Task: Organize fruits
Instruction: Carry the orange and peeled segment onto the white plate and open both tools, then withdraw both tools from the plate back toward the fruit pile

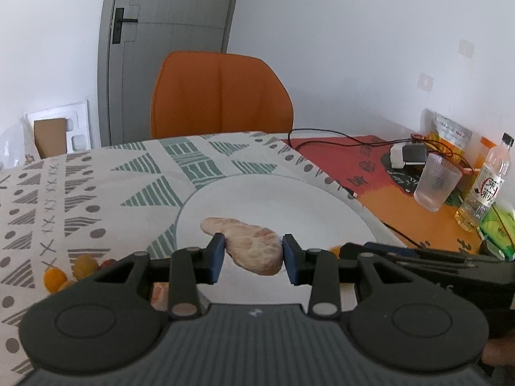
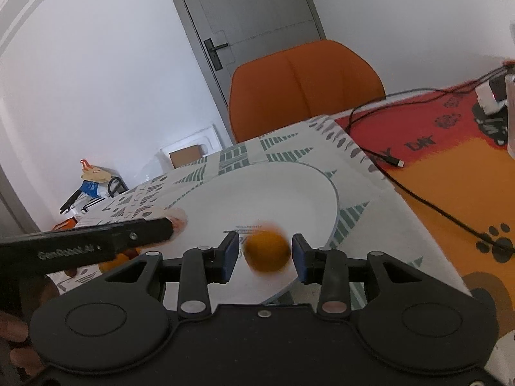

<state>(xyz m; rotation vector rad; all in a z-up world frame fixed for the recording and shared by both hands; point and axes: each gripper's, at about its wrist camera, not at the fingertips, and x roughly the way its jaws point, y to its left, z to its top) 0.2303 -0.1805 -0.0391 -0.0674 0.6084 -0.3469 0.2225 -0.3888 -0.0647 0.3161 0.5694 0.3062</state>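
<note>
Over the white plate [image 1: 322, 199] on the counter, the left gripper [image 1: 252, 255] clamps a peeled citrus segment [image 1: 254, 246] between its pads. Over the plate's near rim, the right gripper [image 2: 265, 257] stands parted around a blurred orange fruit [image 2: 266, 252], a gap on each side.

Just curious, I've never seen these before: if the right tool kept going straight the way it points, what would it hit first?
Probably the blurred round orange fruit lying loose between its blue pads, then the white round plate beneath; depth is hard to judge.
</note>
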